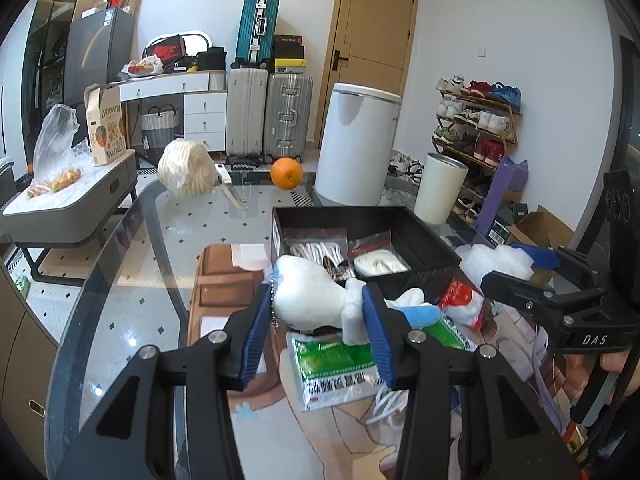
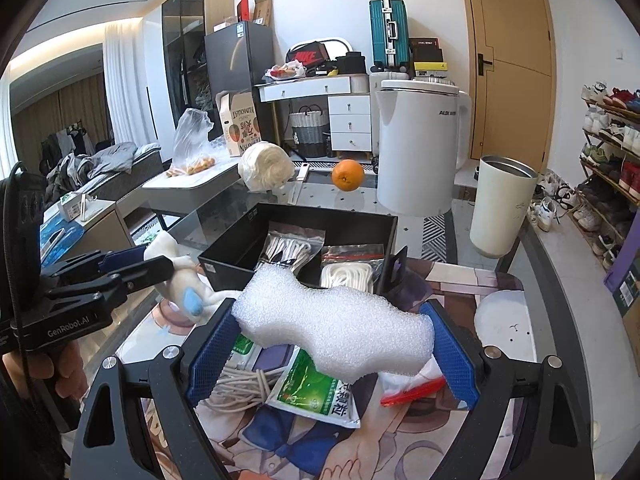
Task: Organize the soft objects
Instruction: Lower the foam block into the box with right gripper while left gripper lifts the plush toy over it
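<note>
The left gripper [image 1: 318,338], marked "GenRobot.AI", has its jaws clenched on a white plush toy [image 1: 308,298]. The right gripper [image 2: 332,354], marked "DAS", has its jaws grasping a white foam piece [image 2: 336,322]. The kettle [image 2: 418,148] reads "AUX".

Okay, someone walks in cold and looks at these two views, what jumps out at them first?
Probably the two held items: the left gripper clamps a white plush toy, and the right gripper squeezes a white foam piece, both above the cluttered mat. Behind them sits the black bin with bagged cords, and an orange farther back on the glass table.
</note>
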Action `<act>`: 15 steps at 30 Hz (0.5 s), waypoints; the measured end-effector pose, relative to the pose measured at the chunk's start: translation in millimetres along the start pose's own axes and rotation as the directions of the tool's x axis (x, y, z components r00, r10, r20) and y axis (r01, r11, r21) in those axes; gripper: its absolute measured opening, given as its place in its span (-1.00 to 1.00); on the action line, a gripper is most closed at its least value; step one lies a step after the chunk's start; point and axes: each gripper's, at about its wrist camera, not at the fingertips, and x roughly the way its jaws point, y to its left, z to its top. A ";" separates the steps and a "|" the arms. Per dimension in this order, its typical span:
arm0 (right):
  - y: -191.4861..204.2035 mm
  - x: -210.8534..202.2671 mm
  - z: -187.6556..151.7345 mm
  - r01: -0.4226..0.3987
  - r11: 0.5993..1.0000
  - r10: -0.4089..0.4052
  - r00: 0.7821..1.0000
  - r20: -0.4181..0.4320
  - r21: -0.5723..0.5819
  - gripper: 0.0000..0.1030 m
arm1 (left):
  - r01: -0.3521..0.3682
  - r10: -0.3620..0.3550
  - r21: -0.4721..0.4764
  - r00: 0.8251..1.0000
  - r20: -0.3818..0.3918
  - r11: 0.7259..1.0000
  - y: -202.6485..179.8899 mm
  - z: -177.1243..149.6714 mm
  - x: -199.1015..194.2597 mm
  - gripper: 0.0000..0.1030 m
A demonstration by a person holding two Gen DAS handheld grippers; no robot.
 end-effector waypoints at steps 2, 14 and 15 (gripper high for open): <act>-1.8 0.7 2.1 0.004 1.000 -0.004 1.000 0.007 0.001 0.77 | -0.004 0.004 0.001 1.000 0.006 1.000 0.0 3.9 2.1 -0.14; -4.8 17.9 17.0 0.003 1.000 -0.002 0.999 0.041 -0.009 0.77 | -0.029 0.028 0.022 0.999 0.038 0.999 -1.5 25.7 23.6 -0.13; -4.7 20.2 18.6 0.001 1.000 0.000 0.999 0.046 -0.013 0.77 | -0.031 0.030 0.024 0.999 0.036 0.999 -0.9 26.9 26.1 -0.13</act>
